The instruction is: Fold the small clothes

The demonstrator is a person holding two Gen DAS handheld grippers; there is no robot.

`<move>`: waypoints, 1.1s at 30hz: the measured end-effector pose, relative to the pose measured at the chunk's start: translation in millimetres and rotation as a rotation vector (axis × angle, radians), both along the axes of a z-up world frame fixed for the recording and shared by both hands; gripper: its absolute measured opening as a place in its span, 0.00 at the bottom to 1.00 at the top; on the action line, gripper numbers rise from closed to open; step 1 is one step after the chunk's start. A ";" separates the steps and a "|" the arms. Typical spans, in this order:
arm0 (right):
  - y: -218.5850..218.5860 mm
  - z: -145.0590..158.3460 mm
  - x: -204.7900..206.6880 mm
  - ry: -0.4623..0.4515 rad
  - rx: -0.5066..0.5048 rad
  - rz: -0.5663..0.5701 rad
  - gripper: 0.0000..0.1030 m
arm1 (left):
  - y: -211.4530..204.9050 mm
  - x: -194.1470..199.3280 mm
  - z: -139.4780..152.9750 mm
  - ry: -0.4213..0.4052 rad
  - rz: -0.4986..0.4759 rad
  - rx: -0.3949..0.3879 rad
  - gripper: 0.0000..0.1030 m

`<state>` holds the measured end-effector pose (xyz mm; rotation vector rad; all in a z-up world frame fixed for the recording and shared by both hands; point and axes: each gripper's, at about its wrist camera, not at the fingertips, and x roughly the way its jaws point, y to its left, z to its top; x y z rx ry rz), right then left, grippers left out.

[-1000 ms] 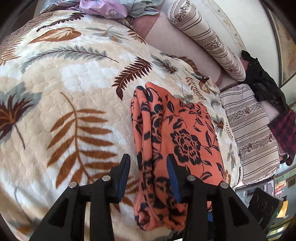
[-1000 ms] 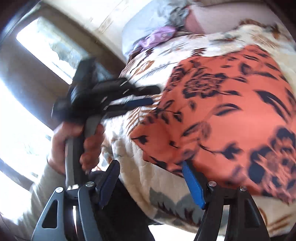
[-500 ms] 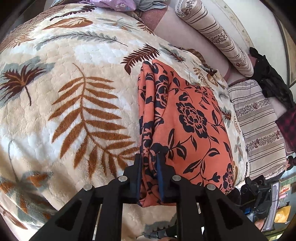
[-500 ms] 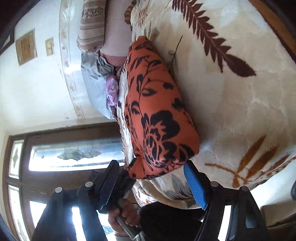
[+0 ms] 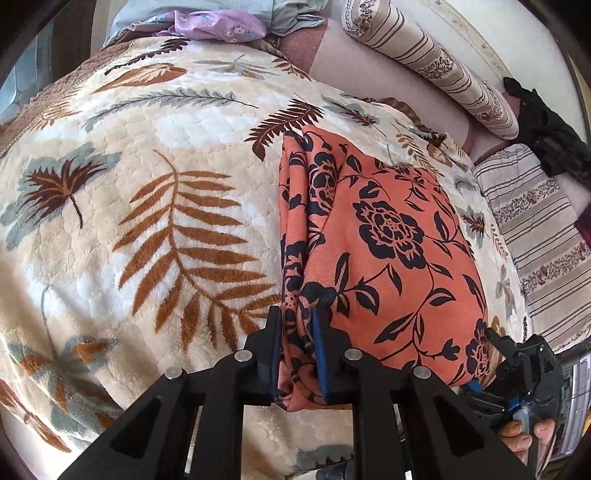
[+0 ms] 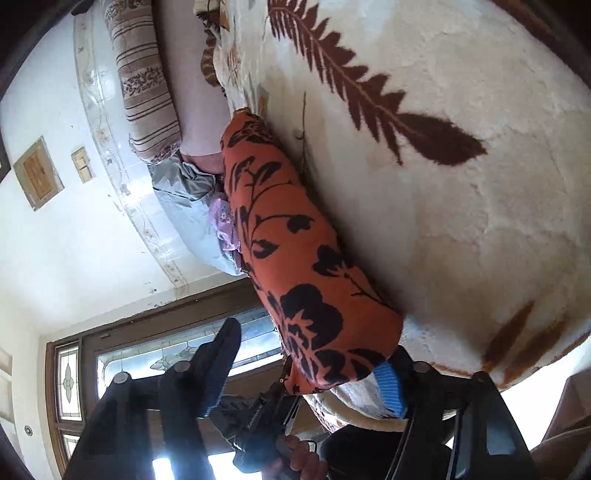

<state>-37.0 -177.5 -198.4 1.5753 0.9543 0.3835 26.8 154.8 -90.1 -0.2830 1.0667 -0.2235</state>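
A folded orange garment with a black flower print (image 5: 388, 240) lies on the leaf-patterned blanket (image 5: 147, 184). My left gripper (image 5: 297, 321) is shut on the stacked layers at the garment's near left edge. In the right wrist view the same garment (image 6: 303, 258) runs away from me as a thick fold. My right gripper (image 6: 310, 354) straddles its near corner and its jaws are closing. The blue pad (image 6: 388, 384) touches the cloth, while the other finger (image 6: 221, 354) still stands apart from it. The right gripper (image 5: 517, 369) also shows at the garment's near right corner.
A striped bolster (image 5: 424, 55) and a striped pillow (image 5: 535, 240) lie along the bed's far and right sides. Purple and grey clothes (image 5: 214, 27) are heaped at the far end, with dark clothing (image 5: 546, 133) at the right. A stained-glass window (image 6: 147, 369) stands behind.
My left gripper closed on the garment's left edge and moved a little forward. My right gripper rolled over, came down to the garment's near right corner, and its jaws narrowed.
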 end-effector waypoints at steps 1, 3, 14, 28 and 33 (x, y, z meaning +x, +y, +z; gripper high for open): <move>-0.8 3.8 1.0 -0.010 -0.053 0.013 0.31 | -2.5 -1.0 1.1 -0.007 -0.001 0.021 0.16; -3.0 17.1 0.4 -0.043 -0.127 0.026 0.24 | -8.1 -3.2 3.3 -0.024 -0.006 0.066 0.16; -12.0 9.5 1.4 -0.061 -0.158 0.059 0.40 | -30.1 -13.1 -2.7 -0.077 -0.004 0.216 0.13; -37.3 57.4 -18.6 -0.182 -0.388 0.100 0.88 | -18.6 -20.2 7.4 -0.089 0.039 0.146 0.22; -49.6 62.4 -6.0 -0.190 -0.431 0.097 0.88 | -19.9 -25.8 24.5 -0.127 0.007 0.109 0.22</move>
